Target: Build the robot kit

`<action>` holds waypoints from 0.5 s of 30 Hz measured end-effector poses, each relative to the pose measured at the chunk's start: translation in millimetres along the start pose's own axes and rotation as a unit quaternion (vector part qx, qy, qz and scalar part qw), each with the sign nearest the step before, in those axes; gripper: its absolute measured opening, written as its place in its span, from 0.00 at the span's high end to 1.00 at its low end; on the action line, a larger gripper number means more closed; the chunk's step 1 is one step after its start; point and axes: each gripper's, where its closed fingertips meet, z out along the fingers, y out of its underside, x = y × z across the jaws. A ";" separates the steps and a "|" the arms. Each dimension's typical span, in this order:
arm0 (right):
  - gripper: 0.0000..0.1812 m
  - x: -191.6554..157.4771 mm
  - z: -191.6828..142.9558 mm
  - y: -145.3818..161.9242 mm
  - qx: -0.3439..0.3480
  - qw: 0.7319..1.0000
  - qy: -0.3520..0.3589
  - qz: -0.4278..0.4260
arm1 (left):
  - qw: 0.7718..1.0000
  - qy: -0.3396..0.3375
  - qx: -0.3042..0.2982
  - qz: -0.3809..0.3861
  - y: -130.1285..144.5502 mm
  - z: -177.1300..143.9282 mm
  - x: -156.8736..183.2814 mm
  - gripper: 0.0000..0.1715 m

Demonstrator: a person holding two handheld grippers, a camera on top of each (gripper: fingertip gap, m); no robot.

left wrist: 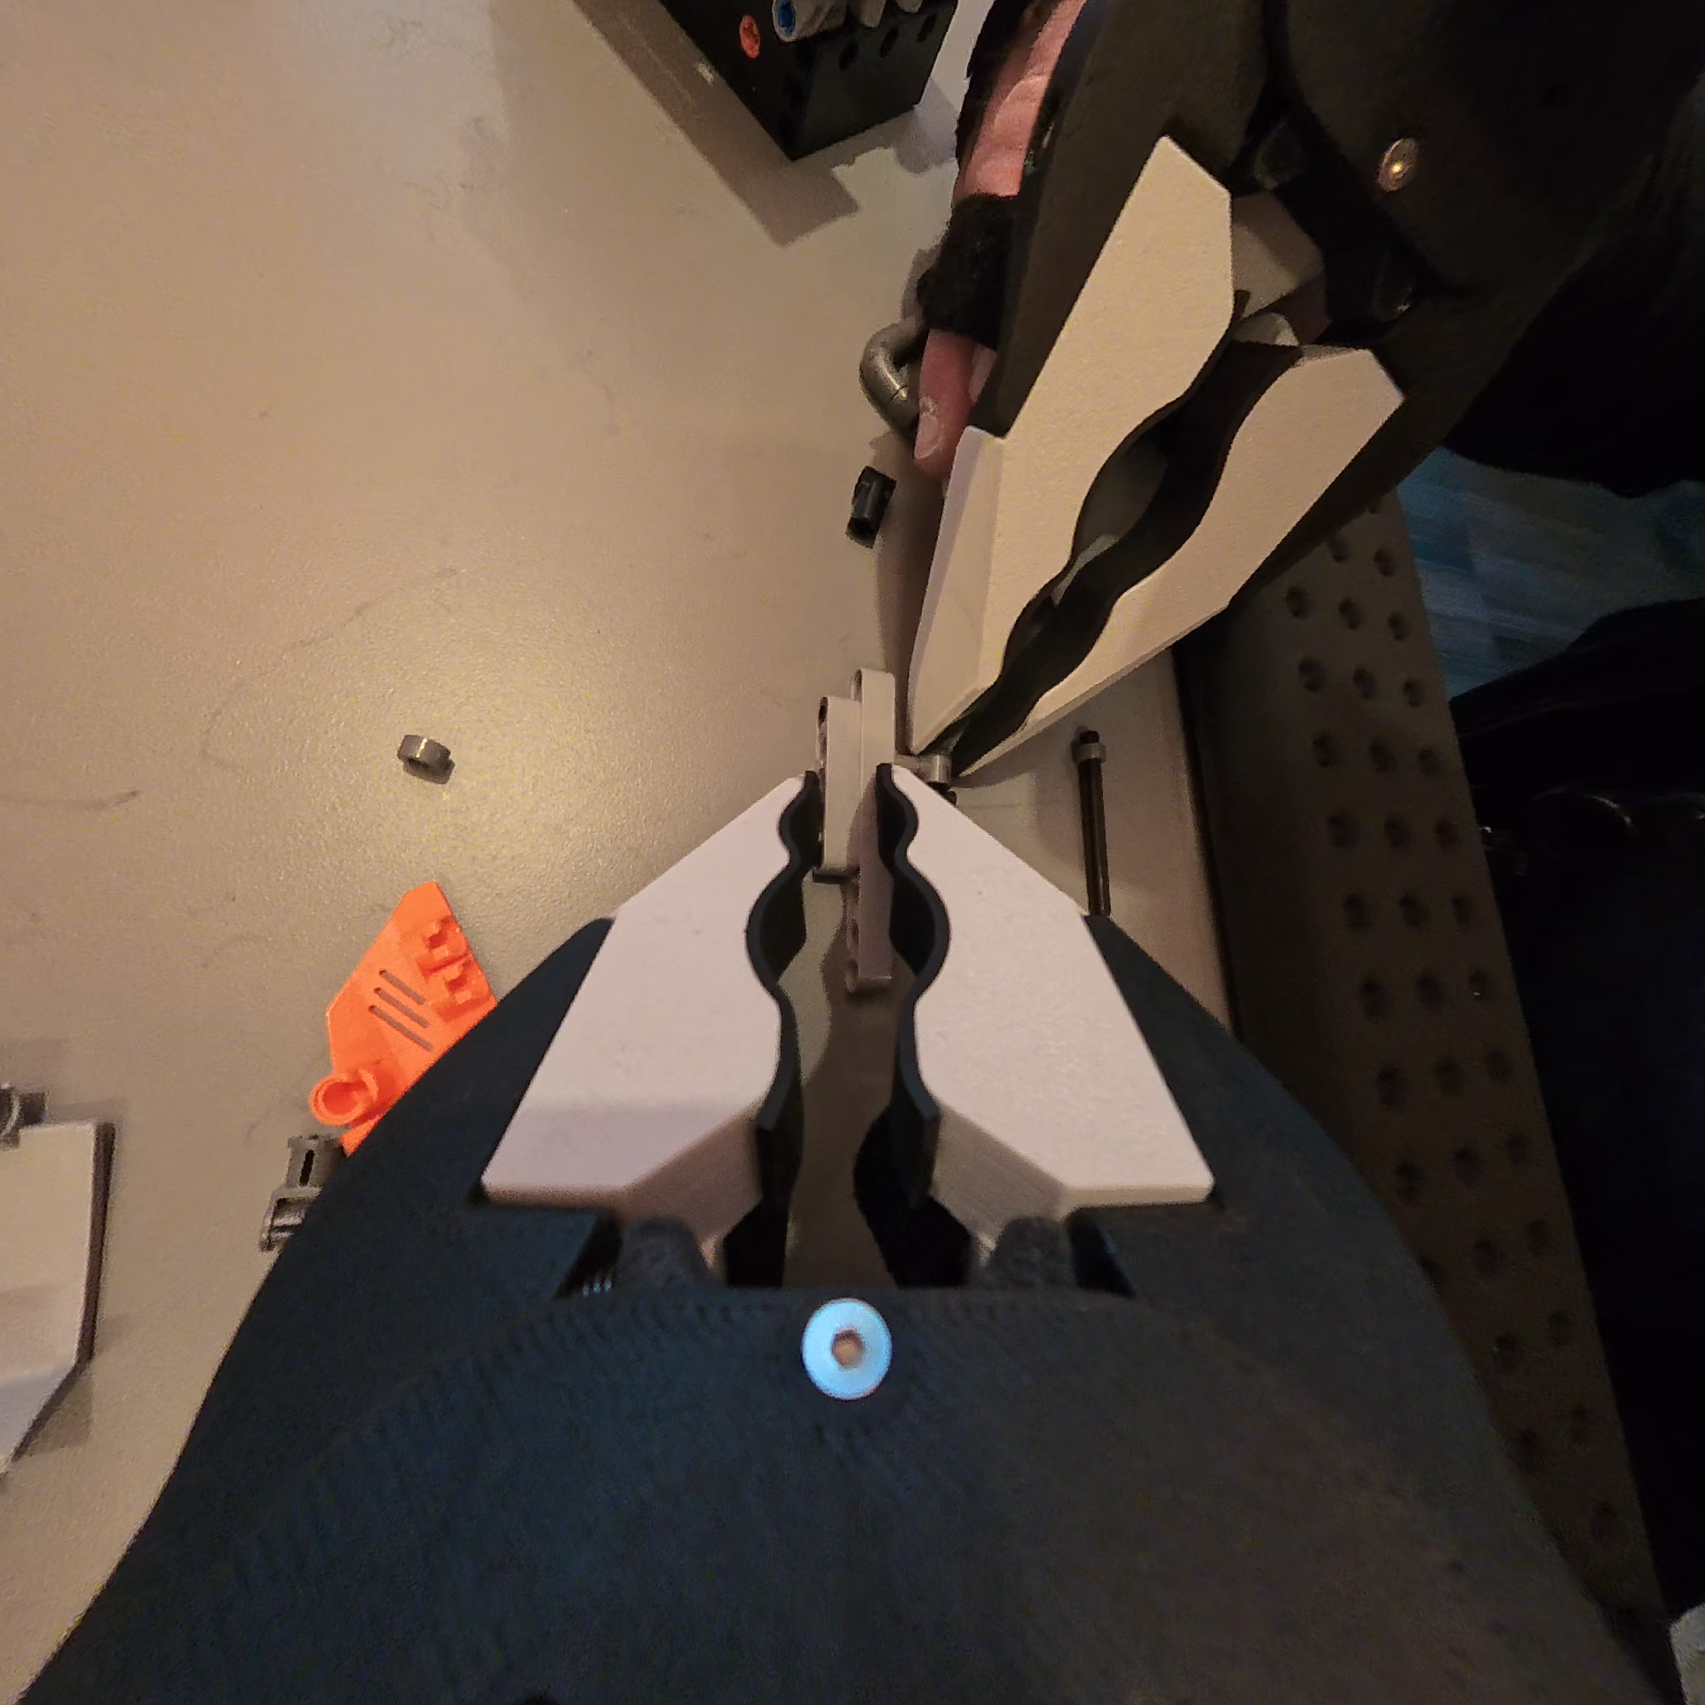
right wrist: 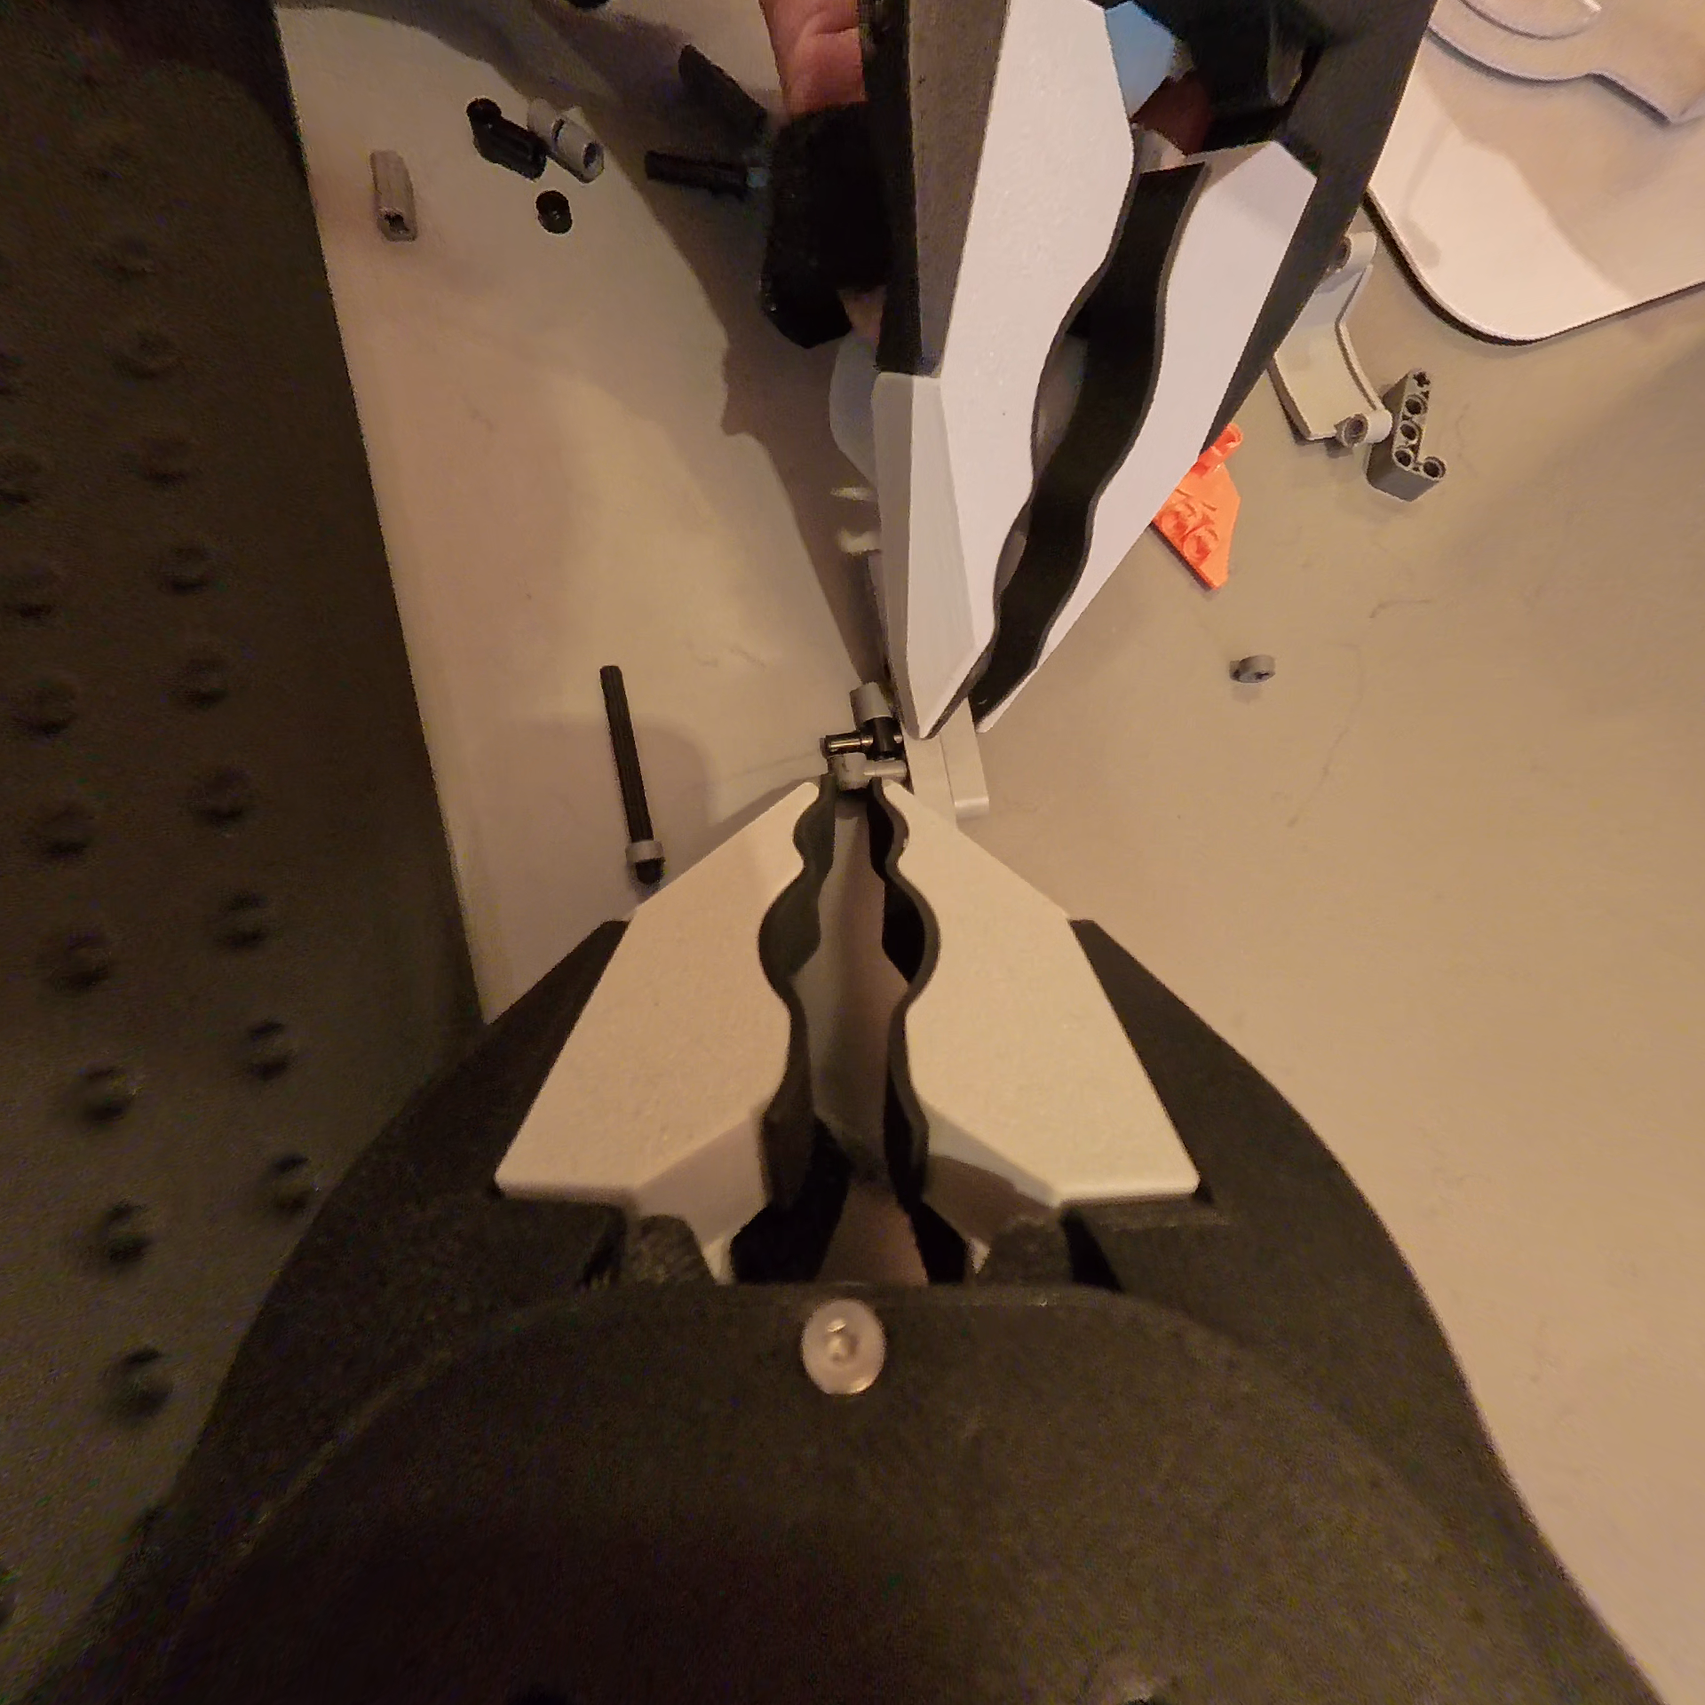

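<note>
Left wrist view: my left gripper [left wrist: 849, 784] is clamped on a grey beam [left wrist: 863, 830] that sticks out past the tips toward twelve o'clock. My right gripper [left wrist: 936, 747] comes in from one o'clock, its tips pinched on a small grey pin [left wrist: 936, 764] right beside the beam. At three o'clock from the tips a black axle [left wrist: 1096, 821] lies on the table [left wrist: 461, 461]. An orange panel [left wrist: 406, 1006] sits at eight o'clock, partly behind my left finger, and a grey bush [left wrist: 427, 752] lies at nine o'clock, well apart.

The right wrist view shows my right gripper [right wrist: 853, 784] shut on the pin [right wrist: 863, 768], which joins a black-and-grey connector cluster [right wrist: 863, 729] hidden in the left view. My left gripper [right wrist: 950, 720] descends from twelve o'clock with the beam [right wrist: 964, 775] in its tips. Only here I see loose black and grey connectors [right wrist: 544, 138] at eleven o'clock and an angled grey beam [right wrist: 1407, 434] at two o'clock. The axle [right wrist: 630, 775] lies at nine o'clock.
</note>
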 end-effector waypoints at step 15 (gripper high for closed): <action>0.98 2.2 -1.3 1.8 -0.008 0.999 0.021 -0.022 | 1.000 0.006 0.006 -0.012 0.0 0.2 0.3 0.95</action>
